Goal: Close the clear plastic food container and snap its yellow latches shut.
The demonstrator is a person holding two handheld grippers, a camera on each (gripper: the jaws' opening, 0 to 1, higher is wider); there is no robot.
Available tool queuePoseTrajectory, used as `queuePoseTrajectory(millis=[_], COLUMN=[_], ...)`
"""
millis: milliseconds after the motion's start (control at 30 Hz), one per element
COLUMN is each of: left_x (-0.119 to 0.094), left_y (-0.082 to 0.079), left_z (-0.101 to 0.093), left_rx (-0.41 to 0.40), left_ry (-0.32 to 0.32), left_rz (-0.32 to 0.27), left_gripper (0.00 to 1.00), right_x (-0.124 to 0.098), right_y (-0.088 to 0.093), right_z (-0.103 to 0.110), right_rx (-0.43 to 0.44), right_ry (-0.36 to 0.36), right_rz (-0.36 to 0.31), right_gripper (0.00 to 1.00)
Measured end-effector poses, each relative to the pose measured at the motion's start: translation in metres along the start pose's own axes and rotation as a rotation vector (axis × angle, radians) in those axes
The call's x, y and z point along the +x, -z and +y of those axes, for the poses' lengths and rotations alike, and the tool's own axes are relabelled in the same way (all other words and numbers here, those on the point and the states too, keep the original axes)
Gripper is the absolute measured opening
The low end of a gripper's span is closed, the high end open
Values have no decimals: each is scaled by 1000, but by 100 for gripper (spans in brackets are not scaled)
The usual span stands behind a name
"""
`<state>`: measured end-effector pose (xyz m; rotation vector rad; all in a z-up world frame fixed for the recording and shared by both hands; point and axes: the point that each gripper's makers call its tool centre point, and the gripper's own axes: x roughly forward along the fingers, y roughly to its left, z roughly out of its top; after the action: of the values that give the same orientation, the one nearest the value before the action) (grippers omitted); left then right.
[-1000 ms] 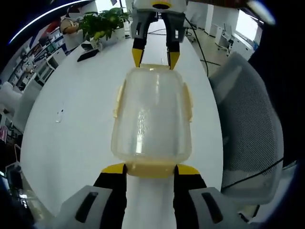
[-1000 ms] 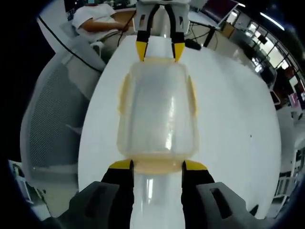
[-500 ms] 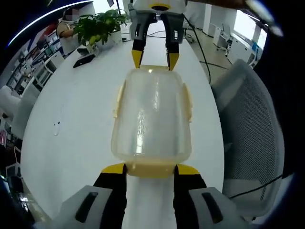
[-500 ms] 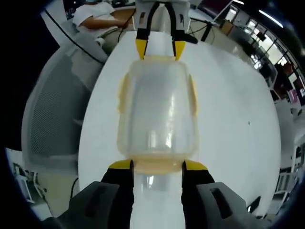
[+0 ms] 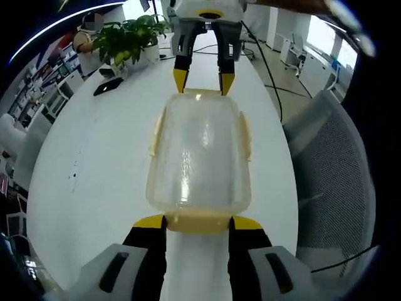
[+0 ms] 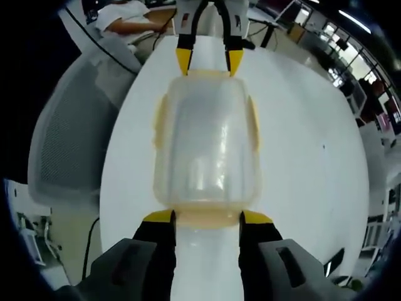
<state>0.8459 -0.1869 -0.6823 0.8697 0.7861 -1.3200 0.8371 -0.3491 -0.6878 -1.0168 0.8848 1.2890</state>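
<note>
Almost nothing changed: my left jaws (image 5: 197,221) and right jaws (image 6: 206,216) still grip opposite ends of the container (image 5: 199,153); side latches (image 5: 246,135) look unsnapped.

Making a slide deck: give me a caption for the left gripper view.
Two grippers bracket a clear food container from opposite ends over a white table.

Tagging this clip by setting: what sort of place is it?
Likely an open-plan office: a long white table, a grey mesh office chair, a potted plant, and a person seated in the background.

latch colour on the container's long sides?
Pale yellow latches; clearest in the left gripper view.
</note>
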Motion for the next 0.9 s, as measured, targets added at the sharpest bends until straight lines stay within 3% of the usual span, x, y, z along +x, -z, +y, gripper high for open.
queuePoseTrajectory(millis=[500, 900], left_x=[25, 47], left_y=[-24, -28], left_z=[11, 12], left_rx=[10, 16], left_ry=[0, 19], left_rz=[-4, 19], left_gripper=[32, 32], right_x=[2, 16], right_y=[36, 54], right_z=[-11, -12], right_rx=[8, 5], right_ry=[0, -26], right_rz=[30, 75], right_gripper=[36, 36])
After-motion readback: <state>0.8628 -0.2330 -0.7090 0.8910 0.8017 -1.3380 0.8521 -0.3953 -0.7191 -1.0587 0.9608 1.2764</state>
